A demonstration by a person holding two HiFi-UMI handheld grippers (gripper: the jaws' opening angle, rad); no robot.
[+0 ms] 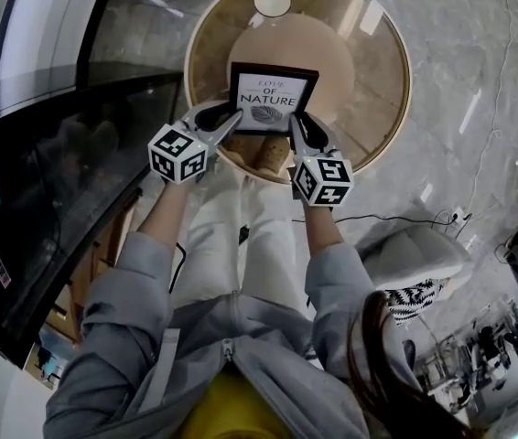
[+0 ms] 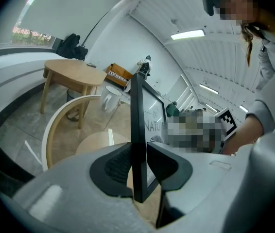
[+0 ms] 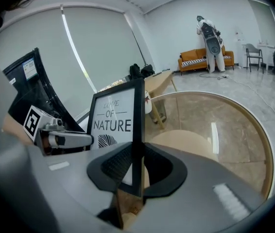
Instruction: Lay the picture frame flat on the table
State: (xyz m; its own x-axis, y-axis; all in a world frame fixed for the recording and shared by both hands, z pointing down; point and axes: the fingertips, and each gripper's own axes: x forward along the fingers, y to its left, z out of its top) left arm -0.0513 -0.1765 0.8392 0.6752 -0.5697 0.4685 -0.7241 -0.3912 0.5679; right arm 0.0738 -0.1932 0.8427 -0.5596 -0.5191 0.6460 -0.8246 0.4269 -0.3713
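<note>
Picture frame (image 1: 273, 99) upright over the round glass table (image 1: 383, 71), near its front rim. Left gripper (image 1: 227, 124) pinched the frame's left edge, right gripper (image 1: 299, 133) its right edge. Both had it gripped, and it was not yet laid down. Next, I judged: tip both sides evenly, lower flat, release.

Black picture frame (image 1: 273, 101), white print with black lettering; tan glass-topped table (image 1: 373, 67).

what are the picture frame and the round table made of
picture frame: matte black border, likely painted wood or plastic; no grain shows. table: clear glass top, see-through with light streaks, inside a pale wood-look rim.
</note>
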